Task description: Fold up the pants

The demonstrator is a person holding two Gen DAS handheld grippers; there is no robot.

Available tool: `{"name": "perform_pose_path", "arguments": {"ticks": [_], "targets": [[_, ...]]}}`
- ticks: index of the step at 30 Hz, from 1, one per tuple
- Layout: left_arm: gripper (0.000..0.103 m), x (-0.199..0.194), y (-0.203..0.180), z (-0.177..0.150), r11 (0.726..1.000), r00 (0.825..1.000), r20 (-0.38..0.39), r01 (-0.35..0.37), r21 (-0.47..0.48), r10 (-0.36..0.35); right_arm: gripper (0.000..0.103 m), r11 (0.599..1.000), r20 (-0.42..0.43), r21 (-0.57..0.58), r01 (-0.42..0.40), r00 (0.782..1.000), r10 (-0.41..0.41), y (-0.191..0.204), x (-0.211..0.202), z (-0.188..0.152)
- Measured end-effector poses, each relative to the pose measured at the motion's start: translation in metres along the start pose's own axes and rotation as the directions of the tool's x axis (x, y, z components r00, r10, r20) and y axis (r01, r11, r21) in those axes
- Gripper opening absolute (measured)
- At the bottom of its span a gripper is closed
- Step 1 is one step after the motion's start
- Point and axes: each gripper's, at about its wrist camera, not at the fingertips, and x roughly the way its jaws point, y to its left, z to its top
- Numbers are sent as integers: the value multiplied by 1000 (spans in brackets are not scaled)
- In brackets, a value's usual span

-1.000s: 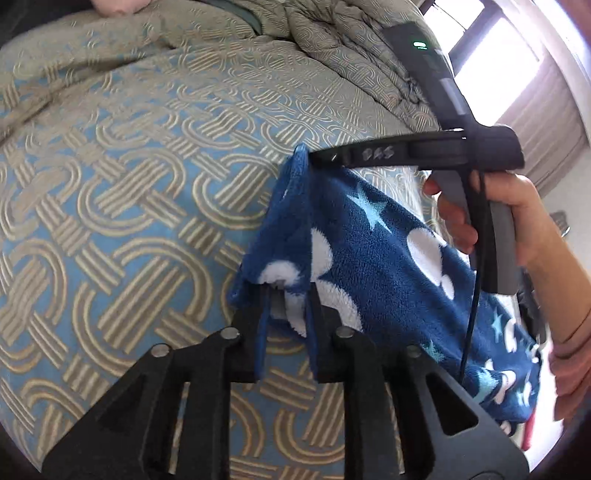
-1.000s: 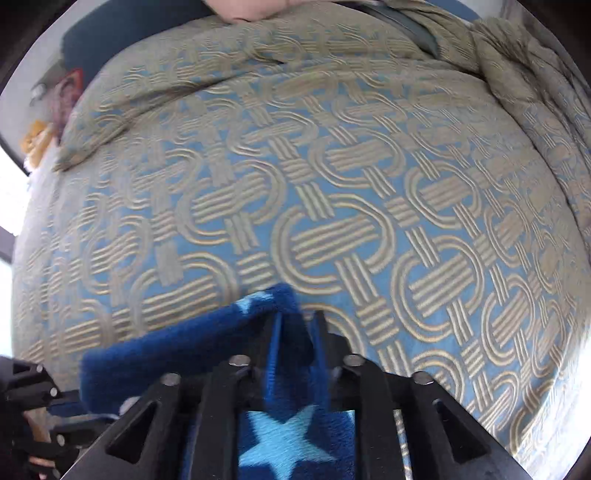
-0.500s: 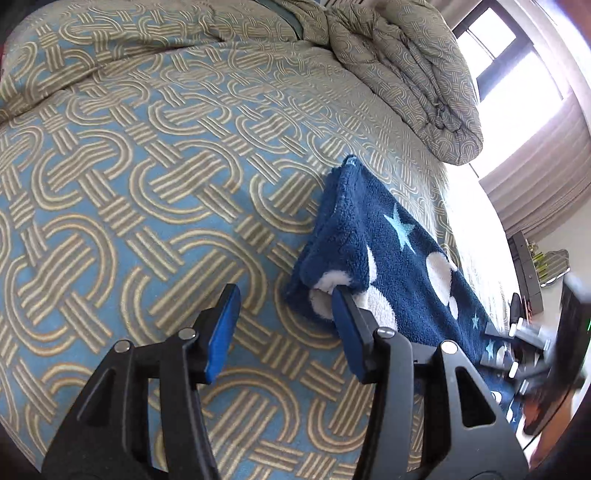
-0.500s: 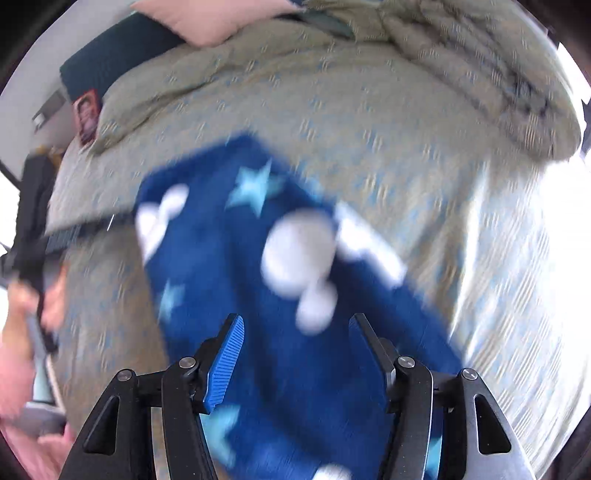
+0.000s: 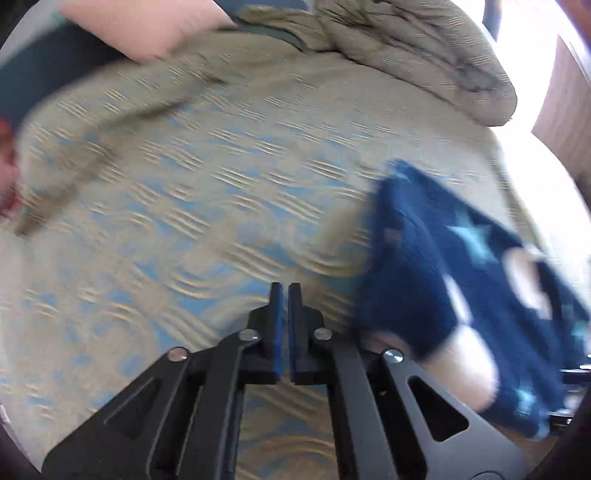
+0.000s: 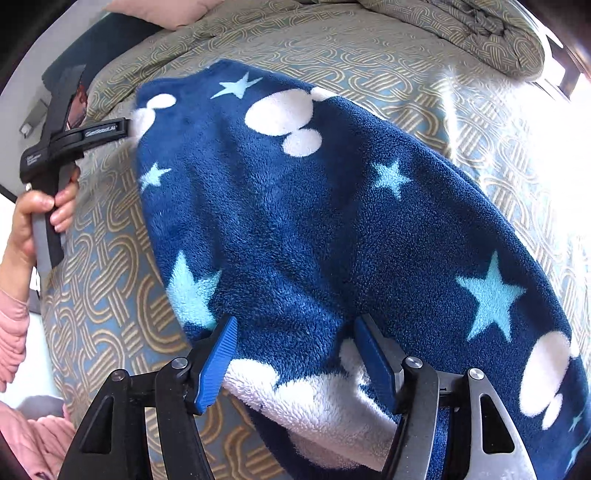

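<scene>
The pants (image 6: 314, 221) are dark blue fleece with pale stars and white mouse-head shapes. They lie folded lengthwise on the patterned bedspread (image 6: 369, 62). My right gripper (image 6: 295, 354) is open, its jaws standing over the near end of the pants without gripping them. My left gripper (image 5: 283, 306) is shut and empty, just left of the pants (image 5: 461, 277), which are blurred in that view. The left gripper also shows in the right wrist view (image 6: 123, 127), at the far left corner of the pants.
The bedspread (image 5: 184, 184) covers the whole bed. A bunched duvet (image 5: 424, 55) lies at the far right and a pink pillow (image 5: 140, 26) at the head. A bright window (image 5: 524, 33) is beyond the bed's right side.
Both grippers let go of the pants, which now lie flat on the bed. The left gripper then shut empty and swung left. The right gripper pulled back to the near end, open.
</scene>
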Motion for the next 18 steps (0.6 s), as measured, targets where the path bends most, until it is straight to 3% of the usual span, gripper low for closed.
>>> {"name": "perform_pose_path", "arguments": {"ticks": [1, 4, 8, 12, 14, 18], "targets": [[3, -1, 10, 0, 1000, 1000, -1, 18, -25, -18, 67, 1000, 5, 1, 4, 1000, -4, 1, 0, -4], [3, -6, 33, -3, 979, 986, -21, 159, -129, -163, 69, 1000, 14, 12, 3, 1000, -3, 3, 1, -8], [3, -21, 29, -9, 988, 990, 19, 139, -64, -138, 74, 1000, 6, 23, 8, 1000, -8, 4, 2, -8], [5, -25, 20, -11, 981, 982, 13, 191, -40, -191, 75, 999, -16, 23, 37, 999, -37, 11, 4, 0], [14, -27, 17, -10, 981, 981, 14, 194, -27, -194, 75, 999, -19, 25, 45, 999, -45, 11, 7, -2], [21, -30, 12, -14, 980, 980, 17, 199, -8, -199, 76, 998, -21, 34, 55, 998, -54, 15, 10, 5]]}}
